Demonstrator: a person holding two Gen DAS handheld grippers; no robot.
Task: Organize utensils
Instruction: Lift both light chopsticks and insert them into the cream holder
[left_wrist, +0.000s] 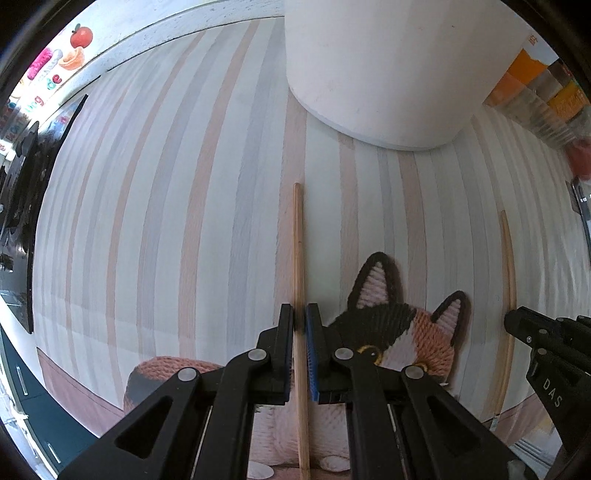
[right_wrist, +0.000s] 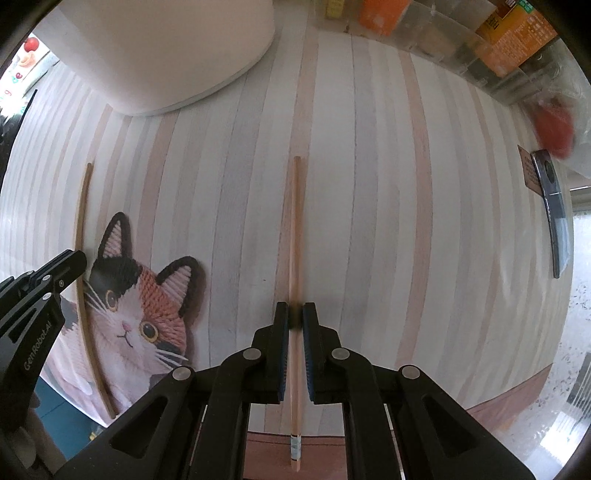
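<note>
Two wooden chopsticks are the things being sorted. One chopstick (left_wrist: 300, 295) runs lengthwise between the closed jaws of the left gripper (left_wrist: 300, 317); the other chopstick (right_wrist: 295, 280) sits the same way in the right gripper (right_wrist: 295, 317), whose jaws are likewise pinched on the stick. Each stick points away from its camera, over the striped placemat (left_wrist: 166, 221), and each grip falls on the rear part of the stick, leaving a long end free — probably so that the tip can be steered. Whether the sticks rest on the mat or hang just above it cannot be told.

The two sticks lie roughly parallel, well apart, with the printed cat (right_wrist: 136, 306) on the mat between them. Just beyond the tips stands a white cylindrical holder (left_wrist: 384, 66), upright on the mat; it is the likely destination. Orange packets (right_wrist: 517, 40) line the far edge, and a flat dark tool (right_wrist: 554, 214) lies at the right side.
</note>
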